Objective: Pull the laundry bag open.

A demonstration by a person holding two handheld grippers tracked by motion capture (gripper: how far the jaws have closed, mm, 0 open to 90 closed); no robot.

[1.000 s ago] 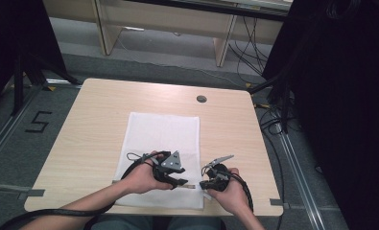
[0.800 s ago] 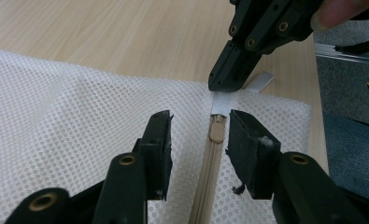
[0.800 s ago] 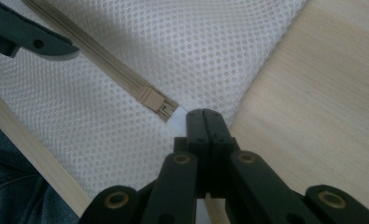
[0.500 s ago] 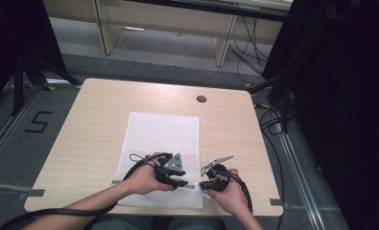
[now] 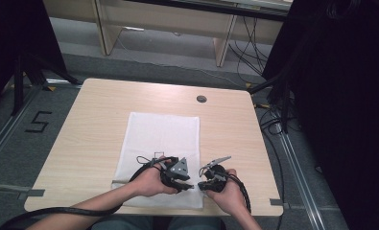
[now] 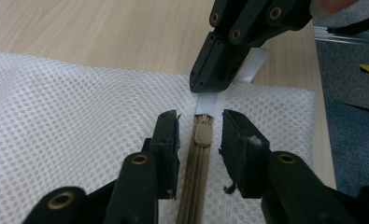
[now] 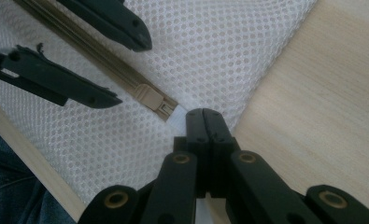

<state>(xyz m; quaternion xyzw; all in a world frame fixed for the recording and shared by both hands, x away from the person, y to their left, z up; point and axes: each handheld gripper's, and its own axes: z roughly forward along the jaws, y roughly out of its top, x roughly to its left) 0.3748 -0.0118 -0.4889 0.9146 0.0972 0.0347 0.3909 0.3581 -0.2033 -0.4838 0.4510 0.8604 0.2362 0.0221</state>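
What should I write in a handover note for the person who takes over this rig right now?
Right gripper: shut on the white fabric tab at the end of the zipper, pinning it.
Left gripper: open, jaws just been closing, one on each side of the beige plastic zipper slider, not yet touching it.
The white mesh laundry bag lies flat on the light wooden table, near the person's edge.
Done: tab held, slider straddled.
Left: probably grip the slider and pull it along the beige zipper.

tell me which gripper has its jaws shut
The right gripper: its jaws are pressed together on the white tab. The left gripper has been closing but still gapes astride the zipper pull.
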